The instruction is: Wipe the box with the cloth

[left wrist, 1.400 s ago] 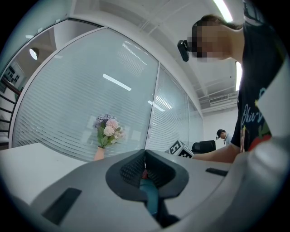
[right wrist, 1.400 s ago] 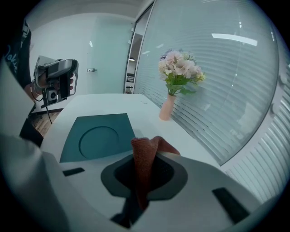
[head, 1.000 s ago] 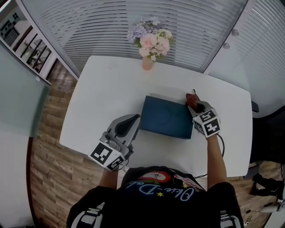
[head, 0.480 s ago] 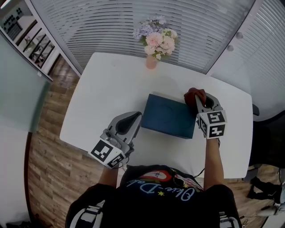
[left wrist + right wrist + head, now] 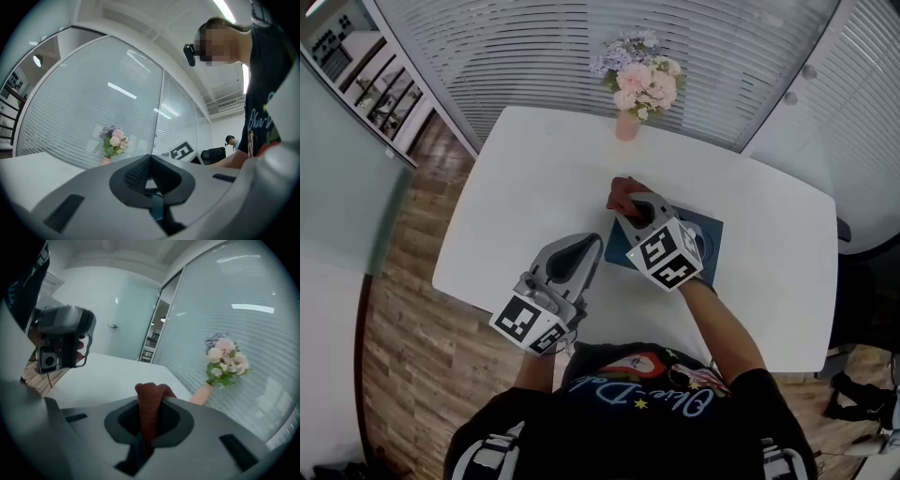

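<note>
Setting: a white tabletop [image 5: 534,178] seen from above, with a vase of flowers [image 5: 642,84] at its far edge.
Box: a dark blue, flat box [image 5: 708,236] lay near the middle of the tabletop, partly hidden under the right hand-held gripper.
Cloth: a small dark red cloth [image 5: 623,194] was over the box's far left corner, bunched and standing up between the right jaws.
Right hand-held gripper [image 5: 632,210]: pinching the cloth, its jaws closed on the fold.
Left hand-held gripper [image 5: 587,246]: jaws pressed together with nothing between them, its tip just beside the box's near left edge; contact could not be told.
Handling, cloth: probably soft, light and floppy; a firm pinch on a gathered fold, as here, should let the loose part drag across the lid.
Handling, box: likely stiff but light, so it might slide under a wipe; steadying it at a side edge would help.
Arm pose: the right forearm reached forward and leftward across the box, and the left hand was held low near the body.
</note>
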### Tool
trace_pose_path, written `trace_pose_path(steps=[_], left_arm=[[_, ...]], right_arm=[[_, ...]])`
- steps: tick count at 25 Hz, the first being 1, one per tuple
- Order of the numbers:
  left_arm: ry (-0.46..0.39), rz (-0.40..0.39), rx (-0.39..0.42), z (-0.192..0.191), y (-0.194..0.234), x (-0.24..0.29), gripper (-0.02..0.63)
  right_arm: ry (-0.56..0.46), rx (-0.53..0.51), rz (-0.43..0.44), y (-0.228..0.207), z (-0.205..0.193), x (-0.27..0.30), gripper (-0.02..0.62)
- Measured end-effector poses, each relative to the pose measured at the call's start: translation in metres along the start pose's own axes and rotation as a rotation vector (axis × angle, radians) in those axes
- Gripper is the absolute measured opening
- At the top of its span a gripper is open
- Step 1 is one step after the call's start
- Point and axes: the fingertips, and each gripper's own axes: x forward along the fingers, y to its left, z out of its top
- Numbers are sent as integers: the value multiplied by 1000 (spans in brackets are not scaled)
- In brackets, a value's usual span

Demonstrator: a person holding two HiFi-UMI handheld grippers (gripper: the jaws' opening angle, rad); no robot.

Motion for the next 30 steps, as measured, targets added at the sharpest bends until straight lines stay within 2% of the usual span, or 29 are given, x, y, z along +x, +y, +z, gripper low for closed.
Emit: trace_pose_path(steps=[4, 9, 20, 30], left_arm=[[2, 21, -2, -1, 4, -8, 4], [3, 5, -6, -3, 1, -6, 3], [23, -46, 6, -1, -6, 5, 3], [35, -91, 14, 0, -13, 15, 4]], right_arm=[[147, -69, 116, 31, -25, 21, 28], [154, 27, 155, 32, -35, 23, 28], [172, 113, 118, 15, -60, -6, 27], [231, 192, 61, -5, -93, -41, 28]])
